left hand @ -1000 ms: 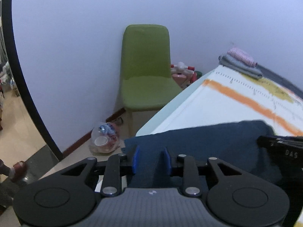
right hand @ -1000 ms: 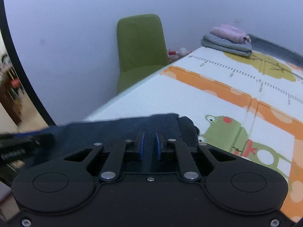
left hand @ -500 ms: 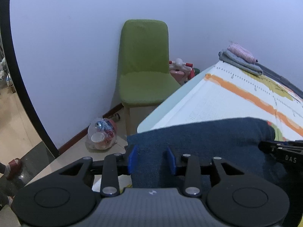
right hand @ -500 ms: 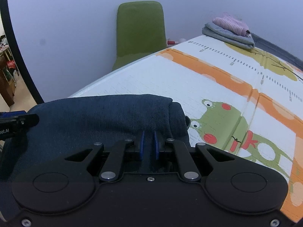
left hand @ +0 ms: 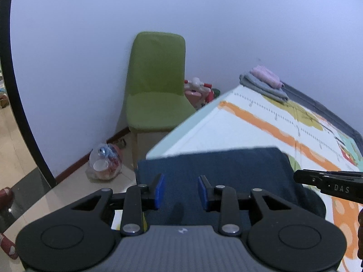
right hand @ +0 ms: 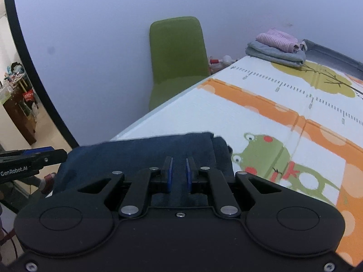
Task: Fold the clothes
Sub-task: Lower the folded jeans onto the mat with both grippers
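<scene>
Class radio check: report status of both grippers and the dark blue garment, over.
Left gripper open above dark blue garment. Right gripper nearly shut, gap visible, grip unclear. Garment folded at mat edge. Nothing blocking.

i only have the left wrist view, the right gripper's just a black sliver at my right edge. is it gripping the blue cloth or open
Observer: In the right wrist view the right gripper has its blue pads nearly together, with the dark blue garment running between them. It looks pinched.
Operator: how does the cloth's right edge look
Observer: Doubled over. A second layer peeks out beside the top one, lying on the play mat.
Operator: anything close to that edge
Observer: Only a green frog print on the mat, just to its right.
</scene>
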The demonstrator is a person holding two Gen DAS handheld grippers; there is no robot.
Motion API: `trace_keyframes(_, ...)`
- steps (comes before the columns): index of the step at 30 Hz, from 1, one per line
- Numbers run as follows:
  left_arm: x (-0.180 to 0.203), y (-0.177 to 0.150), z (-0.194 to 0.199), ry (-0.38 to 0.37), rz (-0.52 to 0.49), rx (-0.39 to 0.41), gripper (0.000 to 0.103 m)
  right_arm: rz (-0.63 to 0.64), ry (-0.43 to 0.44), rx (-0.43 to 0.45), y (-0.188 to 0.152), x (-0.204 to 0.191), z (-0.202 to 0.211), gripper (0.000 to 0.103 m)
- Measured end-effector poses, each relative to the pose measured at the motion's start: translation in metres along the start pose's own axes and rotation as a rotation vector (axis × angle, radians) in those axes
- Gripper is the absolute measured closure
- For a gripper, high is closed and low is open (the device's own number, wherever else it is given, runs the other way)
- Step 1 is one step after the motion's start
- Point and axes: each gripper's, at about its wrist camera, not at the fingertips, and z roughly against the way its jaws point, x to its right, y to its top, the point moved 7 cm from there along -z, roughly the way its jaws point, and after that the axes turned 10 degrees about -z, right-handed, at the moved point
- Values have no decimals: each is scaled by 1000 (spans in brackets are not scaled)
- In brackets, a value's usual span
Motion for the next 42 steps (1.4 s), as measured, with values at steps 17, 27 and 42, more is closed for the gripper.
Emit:
trace_keyframes(17,-4,-74,-6,-20,-9,-167,68,-22,-82,-121,-68,31,0,95)
trace_keyframes(27,-15,-73,-2,-30,16,-176,64,-85,-44,-127,-75,44,-11,96)
trace_keyframes(42,-18,-23,32,18,-25,-95,44,-108,-103,-12,-44,25,42,76)
